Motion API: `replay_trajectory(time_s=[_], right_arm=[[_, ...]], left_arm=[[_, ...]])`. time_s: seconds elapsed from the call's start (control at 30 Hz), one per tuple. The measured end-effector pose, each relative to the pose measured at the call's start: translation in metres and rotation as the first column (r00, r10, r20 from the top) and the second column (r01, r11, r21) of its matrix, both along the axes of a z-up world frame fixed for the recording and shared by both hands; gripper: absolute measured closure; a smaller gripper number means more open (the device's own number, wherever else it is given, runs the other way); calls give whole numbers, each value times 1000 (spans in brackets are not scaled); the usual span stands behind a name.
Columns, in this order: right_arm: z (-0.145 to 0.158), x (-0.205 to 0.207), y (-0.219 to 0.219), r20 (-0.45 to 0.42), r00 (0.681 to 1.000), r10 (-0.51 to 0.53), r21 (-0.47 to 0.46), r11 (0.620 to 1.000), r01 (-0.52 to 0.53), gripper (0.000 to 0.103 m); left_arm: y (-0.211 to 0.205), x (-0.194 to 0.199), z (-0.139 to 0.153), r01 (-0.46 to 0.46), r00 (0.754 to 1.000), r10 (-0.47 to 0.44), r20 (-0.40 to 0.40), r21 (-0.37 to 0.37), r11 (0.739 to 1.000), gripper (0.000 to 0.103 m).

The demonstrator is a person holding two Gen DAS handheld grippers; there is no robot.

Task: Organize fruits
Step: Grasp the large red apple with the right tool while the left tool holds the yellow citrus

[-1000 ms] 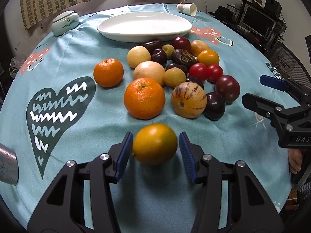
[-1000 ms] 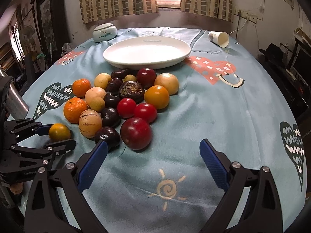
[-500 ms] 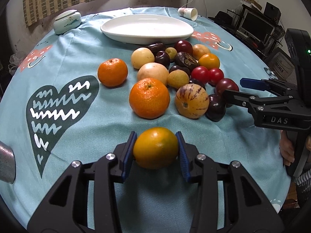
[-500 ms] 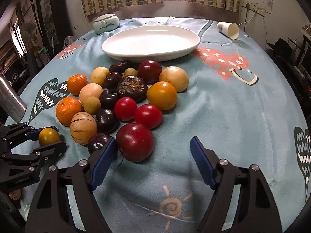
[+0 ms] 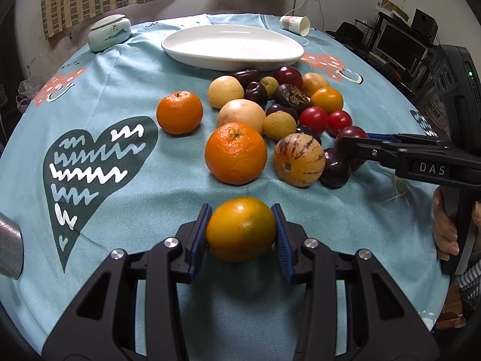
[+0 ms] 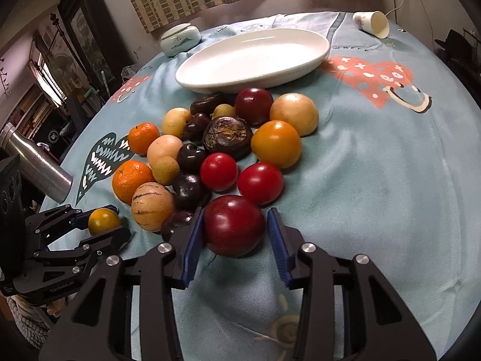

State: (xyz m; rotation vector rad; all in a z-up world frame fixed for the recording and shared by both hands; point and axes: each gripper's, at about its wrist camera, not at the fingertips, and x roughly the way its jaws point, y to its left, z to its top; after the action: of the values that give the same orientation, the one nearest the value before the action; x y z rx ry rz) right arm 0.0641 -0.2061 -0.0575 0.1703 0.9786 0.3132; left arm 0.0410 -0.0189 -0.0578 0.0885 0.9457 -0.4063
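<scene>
My left gripper (image 5: 241, 219) is shut on a yellow-orange citrus fruit (image 5: 240, 231) just above the blue tablecloth, both blue pads pressed to its sides; the right wrist view shows this pair at far left (image 6: 103, 221). The jaws of my right gripper (image 6: 236, 215) are closing on a dark red plum (image 6: 234, 225) at the near edge of the fruit pile, with the pads against its sides. The pile holds two oranges (image 5: 236, 153), a striped melon-like fruit (image 5: 299, 159), red tomatoes (image 6: 260, 183) and several dark plums. Behind it lies an oval white plate (image 5: 231, 60) with nothing on it.
A paper cup (image 5: 296, 25) lies on its side at the back right. A lidded pale ceramic jar (image 5: 109, 31) stands at the back left. A metal flask (image 6: 39, 165) juts in at the left table edge. A hand (image 5: 445, 231) holds the right gripper's handle.
The right gripper moved forward to the dark red plum and its jaws closed from wide apart onto it. The left jaws closed onto the citrus fruit, then held.
</scene>
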Motion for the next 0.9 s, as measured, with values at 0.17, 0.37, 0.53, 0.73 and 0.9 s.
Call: replay_trajectory(time_s=[0.17,0.37,0.53,0.73,0.9], right_arm=[[-1,3,-2,-18,1000,-10,27,1000,11,56],[-2,5,-3,-24,1000,-10,41,999,11,55],[-2,-1,-7,-14,1000,-12,63,998,13,63],[0,-7,-3,13,1000,-11,27,1000,11,63],[6,-14,-8,36,999,-30,36,999,29,63]], left_arm=[[-2,0,-1,-1,1000,1,3,10,1000,62],[0,1,0,-4,1000,4,1,-4,1000,62],[5,0,0,-22,1000,22,-1,-14,1000,62],[11,1,1,-44,999,44,-2,-22,999,62],[15,-2,10,-44,999,44,16,-29,999,62]])
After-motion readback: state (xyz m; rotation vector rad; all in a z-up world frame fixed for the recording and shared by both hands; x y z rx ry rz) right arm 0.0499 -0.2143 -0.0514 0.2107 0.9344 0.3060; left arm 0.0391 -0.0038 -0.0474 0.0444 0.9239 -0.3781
